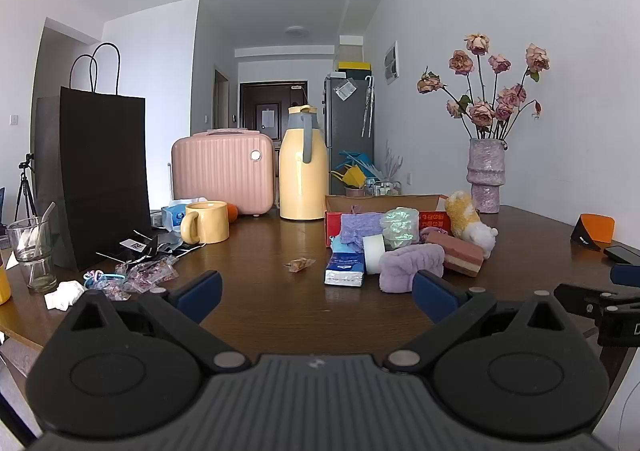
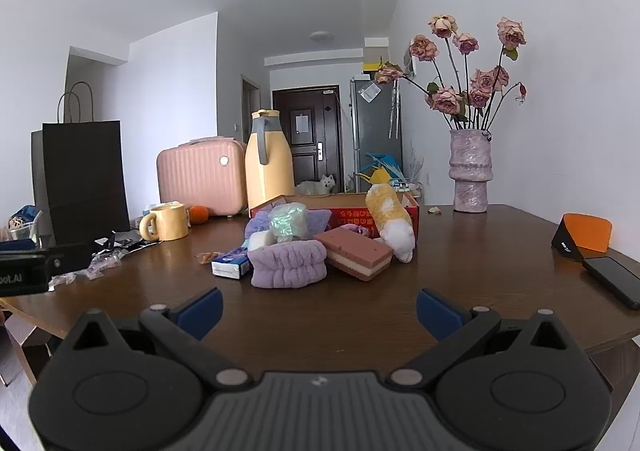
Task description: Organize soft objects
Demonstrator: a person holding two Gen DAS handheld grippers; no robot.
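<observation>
Both grippers hang low over the near edge of the brown table [image 1: 260,315], empty. The left gripper [image 1: 316,293] has its blue-padded fingers [image 1: 200,293] spread wide; the right gripper [image 2: 319,309] is spread just as wide, its pads [image 2: 438,311] closing on nothing.

The landmark is the red box [image 2: 352,215], mid-table. Nearest, in front of the box, sits a lilac headband [image 2: 289,263], with its left side close against a blue tissue pack [image 2: 232,265]. Just right of the headband, a pink layered sponge [image 2: 354,253] lies tilted, resting on something beneath. Behind the headband stands a white tape roll [image 1: 374,253], and behind that, against the box front, a purple knit cloth [image 1: 360,227] and a shiny green puff [image 2: 289,222]. A yellow-and-white plush [image 2: 390,219] leans head-down over the box's right front corner.

A candy wrapper [image 1: 299,263] lies alone left of the box front. Farther left sit a yellow mug [image 1: 205,222] and, beyond it, a black bag [image 1: 96,179]. Behind the box to the left stands a yellow jug [image 1: 303,167], with a pink case [image 1: 223,173] beside it. Right of the box, near the wall, a vase [image 2: 470,171] holds dried roses. A phone [image 2: 614,281] lies near the table's right edge, well apart from the box.
</observation>
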